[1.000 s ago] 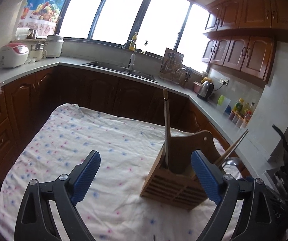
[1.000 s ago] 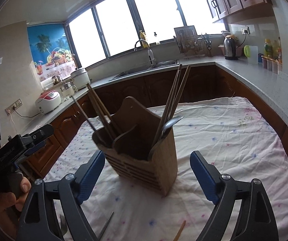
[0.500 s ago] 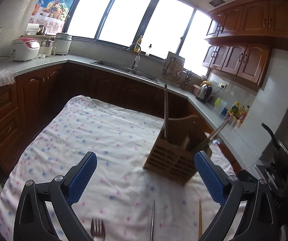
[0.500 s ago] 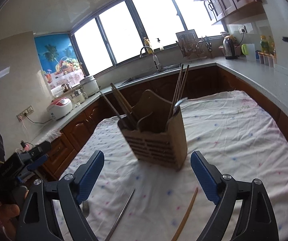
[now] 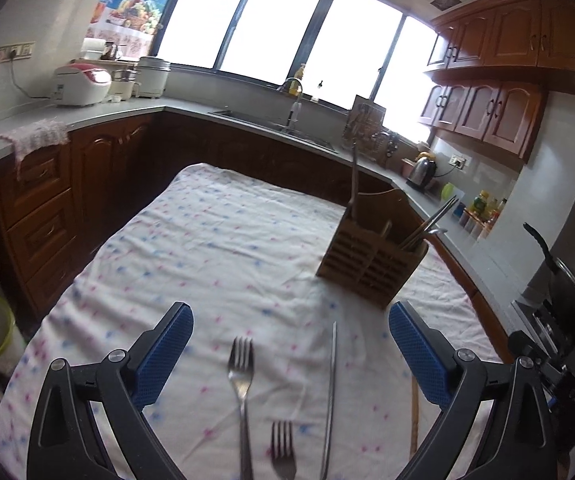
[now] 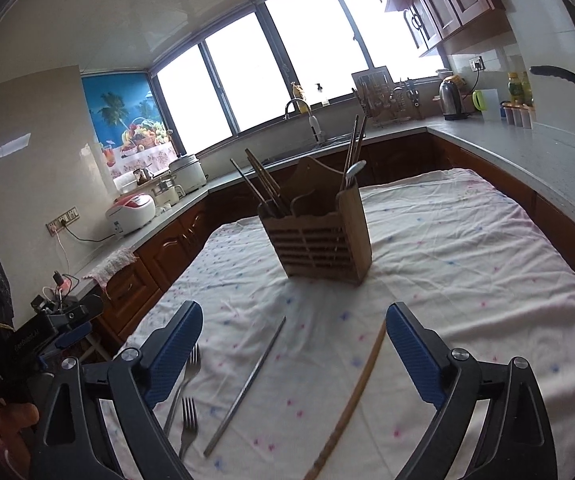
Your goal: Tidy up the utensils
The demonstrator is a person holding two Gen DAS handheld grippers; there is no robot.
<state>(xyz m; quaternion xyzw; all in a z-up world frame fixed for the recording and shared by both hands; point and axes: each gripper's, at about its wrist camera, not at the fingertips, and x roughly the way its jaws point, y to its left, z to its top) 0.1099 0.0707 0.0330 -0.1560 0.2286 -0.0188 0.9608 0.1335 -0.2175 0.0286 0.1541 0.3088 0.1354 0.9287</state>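
The wooden utensil holder (image 5: 371, 258) stood on the far right part of the cloth-covered table (image 5: 215, 240), already carrying chopsticks and a spoon, and in both views it appeared smaller and farther off than a second before. As both grippers drew back toward the near edge, loose cutlery came into view that was not visible earlier: two forks, the longer fork (image 5: 241, 376) and a shorter fork (image 5: 283, 446) beside it, a metal chopstick (image 5: 330, 392) to their right, and a wooden chopstick (image 6: 357, 392) farthest right. This was judged to mean that the last placement was finished and the next pick-up was being lined up, with four pieces still to be sorted. The left gripper (image 5: 291, 354) stood wide open and empty, with the longer fork and the metal chopstick lying between and beyond its blue pads. The right gripper (image 6: 293, 354) was still spreading its jaws, nothing between them being gripped; the metal chopstick and the wooden chopstick lay on the cloth in the gap. The right wrist view showed the wooden chopstick along most of its length, the holder's front slats and both groups of sticks inside it, and the other gripper's body at the far left with part of a hand (image 6: 17, 414). The left wrist view showed the fork tines plainly, but only a sliver of the wooden chopstick past its right finger.
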